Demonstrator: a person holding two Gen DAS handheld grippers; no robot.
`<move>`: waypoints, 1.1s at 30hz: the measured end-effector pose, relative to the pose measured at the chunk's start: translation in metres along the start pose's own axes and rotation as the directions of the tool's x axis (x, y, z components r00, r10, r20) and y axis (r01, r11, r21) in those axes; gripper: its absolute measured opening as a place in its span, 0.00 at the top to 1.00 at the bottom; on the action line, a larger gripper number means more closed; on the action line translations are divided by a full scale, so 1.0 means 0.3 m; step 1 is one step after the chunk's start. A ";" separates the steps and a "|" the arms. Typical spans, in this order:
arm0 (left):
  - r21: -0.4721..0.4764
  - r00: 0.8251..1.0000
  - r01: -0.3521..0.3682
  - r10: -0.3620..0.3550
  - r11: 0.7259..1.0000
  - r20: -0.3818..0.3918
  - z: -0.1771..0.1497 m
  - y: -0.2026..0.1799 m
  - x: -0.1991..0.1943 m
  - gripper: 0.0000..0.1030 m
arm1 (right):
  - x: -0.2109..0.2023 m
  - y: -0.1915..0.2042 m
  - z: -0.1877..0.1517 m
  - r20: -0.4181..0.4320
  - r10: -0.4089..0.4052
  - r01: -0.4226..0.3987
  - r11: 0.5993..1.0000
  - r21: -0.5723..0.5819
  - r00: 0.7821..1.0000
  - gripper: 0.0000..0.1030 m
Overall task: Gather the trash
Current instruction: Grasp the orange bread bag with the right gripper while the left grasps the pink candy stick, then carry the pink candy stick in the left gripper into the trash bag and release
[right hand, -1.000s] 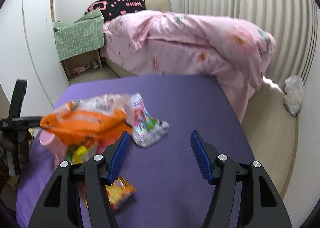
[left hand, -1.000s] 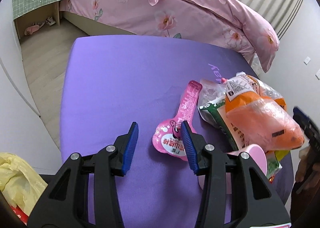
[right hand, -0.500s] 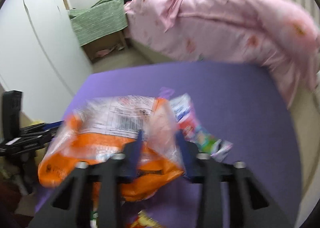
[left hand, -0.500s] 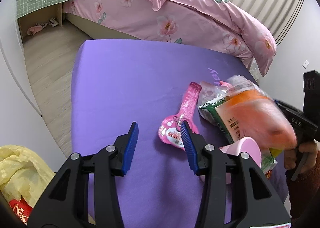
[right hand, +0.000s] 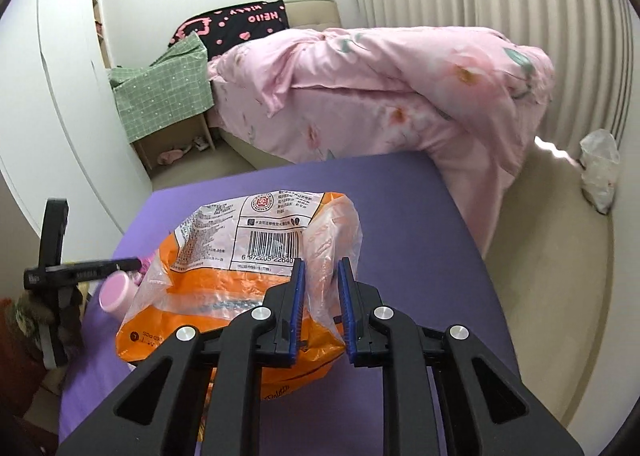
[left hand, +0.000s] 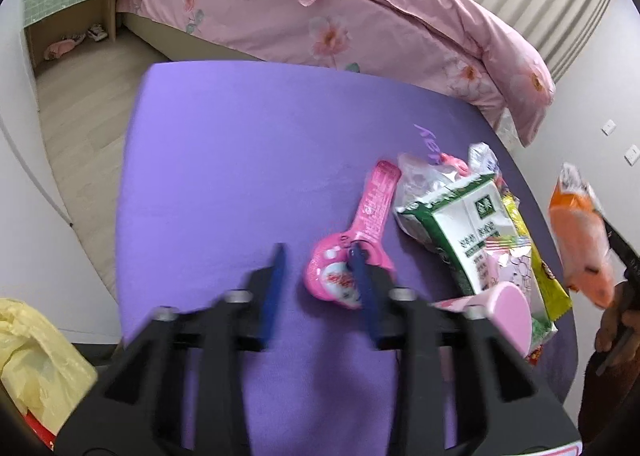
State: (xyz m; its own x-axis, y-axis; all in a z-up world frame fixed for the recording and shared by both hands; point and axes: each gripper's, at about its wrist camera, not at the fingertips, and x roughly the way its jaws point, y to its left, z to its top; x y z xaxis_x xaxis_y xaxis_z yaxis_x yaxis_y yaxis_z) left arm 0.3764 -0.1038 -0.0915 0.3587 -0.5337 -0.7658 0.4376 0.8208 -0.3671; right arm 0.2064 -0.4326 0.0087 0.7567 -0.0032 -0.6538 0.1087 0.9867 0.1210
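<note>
**Orange bag lifted, pink wrapper next**

Since a second ago: orange bag gone from the pile, now up at the 3 o'clock edge of the left wrist view; jaws narrower on both sides.

Left wrist view: left gripper [left hand: 320, 276] blurred, closing, with the right finger over the round head of the pink wrapper [left hand: 352, 256] at about 1 o'clock from the jaws; only purple mat [left hand: 240, 155] between the pads, nothing clamped yet. Better to shift toward 1 o'clock before squeezing, to take the wrapper's edge and not the mat. Green-white packet [left hand: 460, 223] and pink cup [left hand: 508, 312] just beside, at 3 o'clock. Yellow bag [left hand: 36, 352] at 8 o'clock, probably the place for trash.

Right wrist view: right gripper [right hand: 322, 296] closing, pinching a clear fold of the orange bag [right hand: 240, 264], held above the mat. Thin, slippery film; firm squeeze, slow carry.
</note>
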 end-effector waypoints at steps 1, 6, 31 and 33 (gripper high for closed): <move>0.001 1.000 0.002 -0.002 1.000 0.004 -0.001 -0.007 -0.005 0.87 | -0.009 -0.009 -0.017 -0.006 -0.005 0.005 1.000 0.006 1.000 0.84; 0.007 0.998 -0.037 0.037 0.999 0.053 -0.010 -0.035 -0.083 0.95 | -0.033 -0.008 -0.062 -0.013 0.012 -0.012 1.000 0.019 1.000 0.84; 0.099 0.975 -0.076 0.053 0.992 0.218 -0.422 -0.237 -0.562 0.95 | -0.266 0.189 -0.177 0.083 0.092 -0.085 0.993 -0.084 0.992 0.84; 0.117 0.969 -0.090 0.059 0.989 0.242 -0.447 -0.265 -0.605 0.95 | -0.292 0.214 -0.185 0.096 0.094 -0.085 0.991 -0.099 0.991 0.84</move>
State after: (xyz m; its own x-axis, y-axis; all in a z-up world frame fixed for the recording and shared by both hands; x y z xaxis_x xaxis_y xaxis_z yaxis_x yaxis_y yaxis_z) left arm 0.1660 -0.0450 0.0059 0.5725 -0.5173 -0.6360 0.4973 0.8359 -0.2323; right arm 0.1113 -0.3600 0.0322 0.8220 0.0741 -0.5646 -0.0202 0.9947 0.1011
